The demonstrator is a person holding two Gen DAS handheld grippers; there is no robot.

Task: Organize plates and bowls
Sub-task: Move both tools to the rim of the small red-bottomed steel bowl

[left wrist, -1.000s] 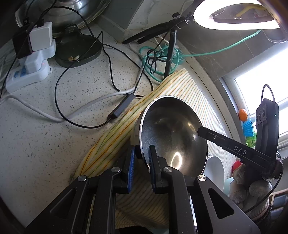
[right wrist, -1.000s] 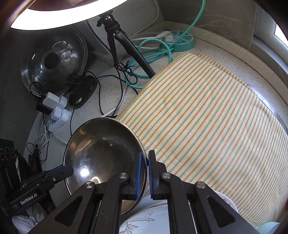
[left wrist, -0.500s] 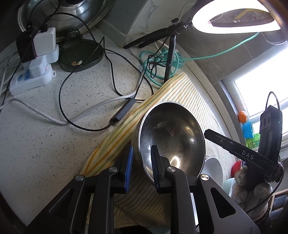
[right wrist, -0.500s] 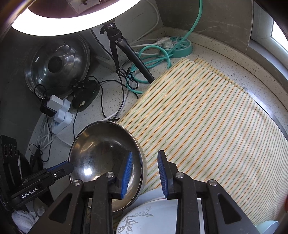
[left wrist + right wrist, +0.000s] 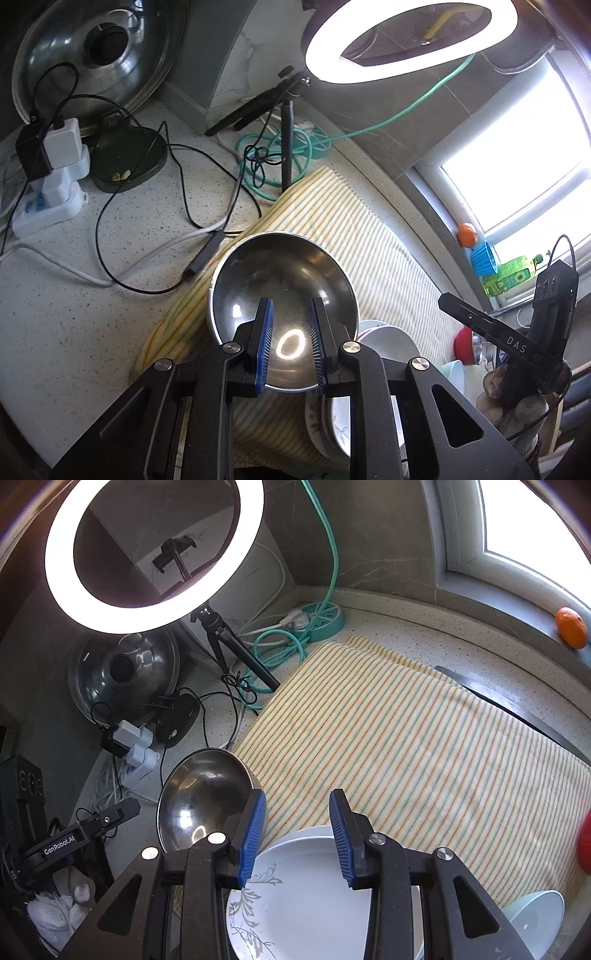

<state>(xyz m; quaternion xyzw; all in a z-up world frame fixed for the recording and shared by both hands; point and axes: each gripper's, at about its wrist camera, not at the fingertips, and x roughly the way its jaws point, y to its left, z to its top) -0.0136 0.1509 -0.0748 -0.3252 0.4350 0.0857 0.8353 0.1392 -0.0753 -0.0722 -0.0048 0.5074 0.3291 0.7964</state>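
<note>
right wrist view: right gripper (image 5: 297,832) jaws opening, nothing between them, white plates (image 5: 306,897) directly below its tips. steel bowl (image 5: 207,801) sits just left on the striped cloth (image 5: 424,749). left gripper (image 5: 290,345) slightly parted, empty, over the bowl.

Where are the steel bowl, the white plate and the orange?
steel bowl (image 5: 284,288), left wrist view, inner wall.
white plate (image 5: 306,897), right wrist view, flat centre.
orange (image 5: 571,627), right wrist view, middle of its peel.

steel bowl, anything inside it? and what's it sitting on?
Steel bowl looks empty; only the ring light's reflection shows inside. It rests on the striped cloth, partly over the counter edge side. Beneath the bowl is hidden.
</note>
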